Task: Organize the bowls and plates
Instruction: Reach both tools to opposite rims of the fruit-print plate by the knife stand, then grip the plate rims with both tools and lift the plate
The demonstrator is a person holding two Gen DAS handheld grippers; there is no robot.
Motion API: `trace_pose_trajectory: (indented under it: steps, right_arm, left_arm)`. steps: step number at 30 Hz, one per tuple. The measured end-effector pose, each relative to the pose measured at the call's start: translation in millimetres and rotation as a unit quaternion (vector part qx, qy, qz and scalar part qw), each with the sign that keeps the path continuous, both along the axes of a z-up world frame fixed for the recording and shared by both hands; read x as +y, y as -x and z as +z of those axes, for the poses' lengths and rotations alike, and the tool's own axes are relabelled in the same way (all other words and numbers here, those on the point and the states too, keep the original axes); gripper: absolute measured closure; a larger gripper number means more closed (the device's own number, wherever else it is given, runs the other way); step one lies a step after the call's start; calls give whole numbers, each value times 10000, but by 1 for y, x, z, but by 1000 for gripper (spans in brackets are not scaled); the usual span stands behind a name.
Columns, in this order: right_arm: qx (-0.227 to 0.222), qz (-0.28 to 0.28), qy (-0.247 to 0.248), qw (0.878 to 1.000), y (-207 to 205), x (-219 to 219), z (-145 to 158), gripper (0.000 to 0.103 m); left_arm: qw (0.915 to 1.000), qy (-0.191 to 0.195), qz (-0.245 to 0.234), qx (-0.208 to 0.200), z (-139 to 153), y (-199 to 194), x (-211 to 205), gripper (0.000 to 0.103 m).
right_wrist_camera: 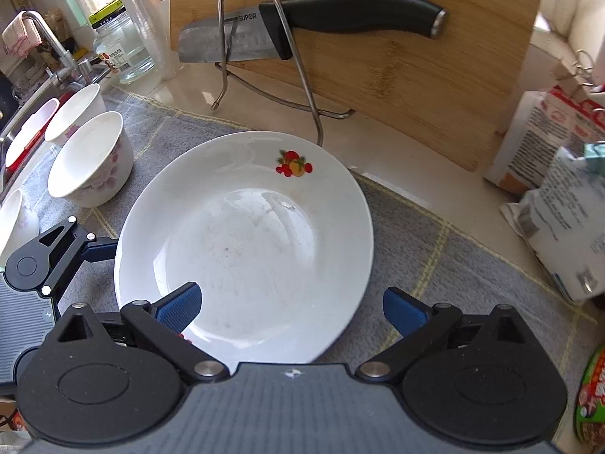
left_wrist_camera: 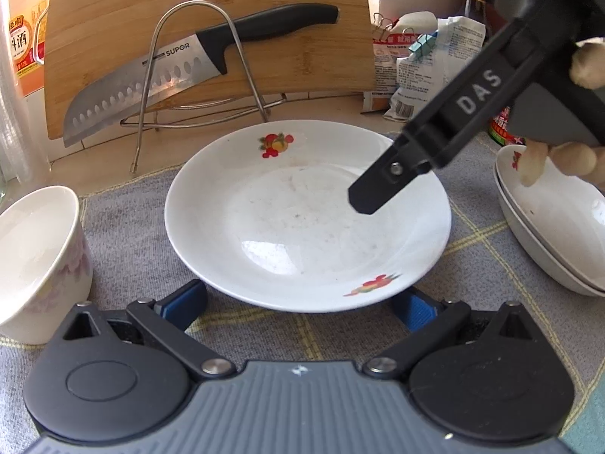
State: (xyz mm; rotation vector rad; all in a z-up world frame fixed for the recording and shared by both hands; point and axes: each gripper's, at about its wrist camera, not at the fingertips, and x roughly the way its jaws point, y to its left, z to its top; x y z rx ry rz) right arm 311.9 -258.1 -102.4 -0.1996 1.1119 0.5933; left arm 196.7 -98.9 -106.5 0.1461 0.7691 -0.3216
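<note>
Readable lettering on the desk's things

The knife (left_wrist_camera: 162, 75) blade carries the brand "SUPOR" in dark capitals, legible in both wrist views, just ahead of its black handle. In the left wrist view, the arm of the right gripper (left_wrist_camera: 363, 198) bears white raised letters "DAS". The orange-labelled bottle (left_wrist_camera: 22, 38) at far left shows Chinese characters ending in "酒". Print on the clipped packets (left_wrist_camera: 423, 72) and the glass jar (right_wrist_camera: 121, 53) label is too small to read.

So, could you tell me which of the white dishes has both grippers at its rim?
The fruit-print plate lying alone mid-cloth: the open left gripper and right gripper flank its edge. The floral bowls and the stacked dishes sit aside.
</note>
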Motion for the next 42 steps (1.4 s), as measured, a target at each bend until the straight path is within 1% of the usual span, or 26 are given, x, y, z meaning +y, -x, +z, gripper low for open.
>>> trace_pose_trajectory:
  steps: [6,21,26,42]
  right_arm:
    - [223,110,-120,9996,-14,5,-11,0]
    - [102,396,-262,9988,-39,21,-12,0]
    - [103,456,-216,9987,-41,25,-11,0]
    - [131,617,-305,9975,-50,29,-11,0]
  left_arm:
    - [10000,7,73,-32,0,3,0,0]
    - [9999,29,-75,-108,1,13,4,0]
    - [9998,24,-169,-120,1,15,4,0]
    - [9995,-16,-328,-11,5,14,2,0]
